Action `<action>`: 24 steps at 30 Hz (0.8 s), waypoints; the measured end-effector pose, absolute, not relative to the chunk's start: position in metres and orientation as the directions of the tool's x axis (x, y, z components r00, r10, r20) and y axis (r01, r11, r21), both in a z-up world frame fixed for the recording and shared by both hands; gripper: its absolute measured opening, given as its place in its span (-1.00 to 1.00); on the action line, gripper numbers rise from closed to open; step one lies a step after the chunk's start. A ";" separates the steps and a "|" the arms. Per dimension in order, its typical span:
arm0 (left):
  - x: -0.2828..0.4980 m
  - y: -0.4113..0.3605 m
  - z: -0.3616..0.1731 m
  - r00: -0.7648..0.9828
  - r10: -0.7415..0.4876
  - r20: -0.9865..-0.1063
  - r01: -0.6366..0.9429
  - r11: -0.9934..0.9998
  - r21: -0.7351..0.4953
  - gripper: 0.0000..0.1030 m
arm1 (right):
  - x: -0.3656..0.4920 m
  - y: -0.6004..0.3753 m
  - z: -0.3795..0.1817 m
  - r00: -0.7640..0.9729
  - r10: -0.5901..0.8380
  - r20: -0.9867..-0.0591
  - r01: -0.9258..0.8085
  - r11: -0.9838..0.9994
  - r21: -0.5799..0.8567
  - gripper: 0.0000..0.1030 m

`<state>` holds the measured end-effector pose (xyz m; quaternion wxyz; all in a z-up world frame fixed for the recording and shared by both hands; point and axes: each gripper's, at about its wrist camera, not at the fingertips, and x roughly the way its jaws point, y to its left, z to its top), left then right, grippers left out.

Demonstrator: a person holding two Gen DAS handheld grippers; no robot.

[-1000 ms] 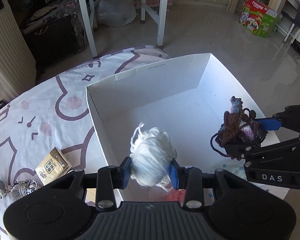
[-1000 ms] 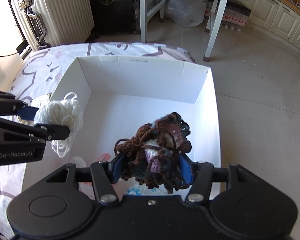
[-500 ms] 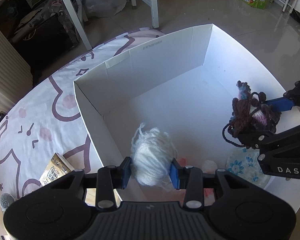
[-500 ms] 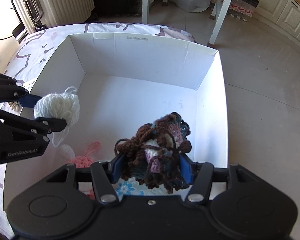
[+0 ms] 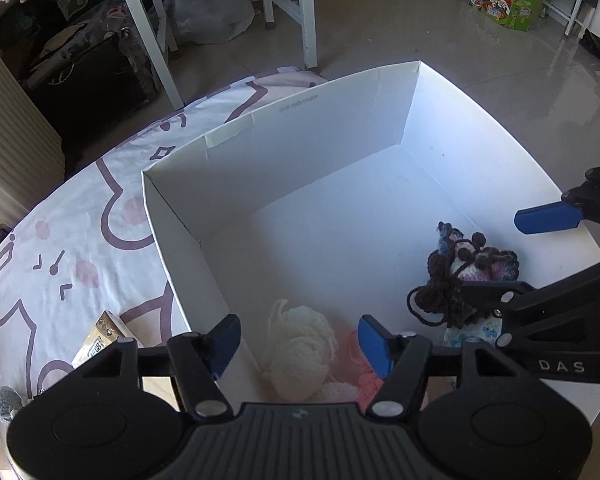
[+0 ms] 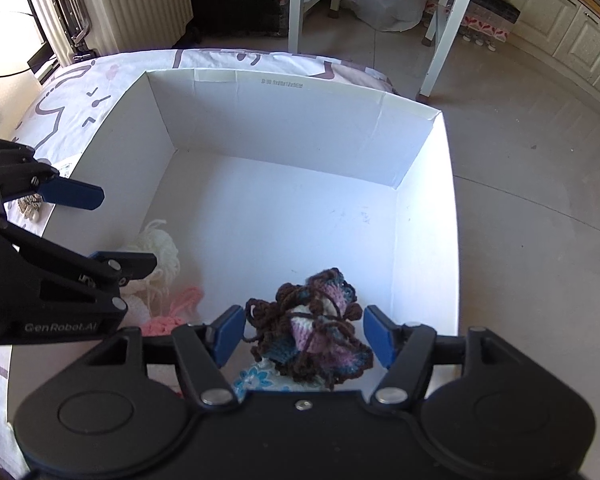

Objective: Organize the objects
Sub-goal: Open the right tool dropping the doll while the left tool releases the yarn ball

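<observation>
Left wrist view: the left hand-held gripper [image 5: 298,340] hangs over the near corner of the white box [image 5: 300,120], its blue pads spread wide, with the white yarn ball [image 5: 298,354] lying loose on the box floor below the gap and touching neither pad. Beside that ball, on the box floor, sits a pink crocheted piece [image 5: 364,376], so this near end of the box looks to be where the soft items are being gathered. From the right wrist view, the right hand-held gripper [image 6: 304,334] is likewise spread, and the brown and purple crochet bundle [image 6: 316,330] rests between its pads without being pinched, lying partly on a blue-flowered item [image 6: 256,378] against the box's near wall (whether a strand still catches a pad cannot be told). The far half of the box is bare. Outside the box, on the patterned sheet [image 5: 60,248] to its left, a gold packet [image 5: 100,338] and a grey knitted item [image 5: 6,402] lie unsorted, which suggests the job is partly done and those pieces come next.
</observation>
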<state>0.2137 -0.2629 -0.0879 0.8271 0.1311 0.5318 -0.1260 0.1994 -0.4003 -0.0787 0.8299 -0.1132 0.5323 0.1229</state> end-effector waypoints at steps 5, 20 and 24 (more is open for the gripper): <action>0.213 -0.262 -0.085 0.407 -0.072 -0.911 0.346 0.935 0.080 0.28 | 0.199 -0.401 -0.077 0.408 0.084 -0.909 -0.323 0.945 -0.057 0.29; 0.199 -0.260 -0.069 0.395 -0.098 -0.913 0.340 0.939 0.046 0.28 | 0.189 -0.408 -0.059 0.444 0.089 -0.892 -0.280 0.959 -0.043 0.30; 0.190 -0.258 -0.065 0.379 -0.111 -0.919 0.342 0.939 0.027 0.28 | 0.182 -0.411 -0.054 0.444 0.088 -0.892 -0.254 0.967 -0.032 0.38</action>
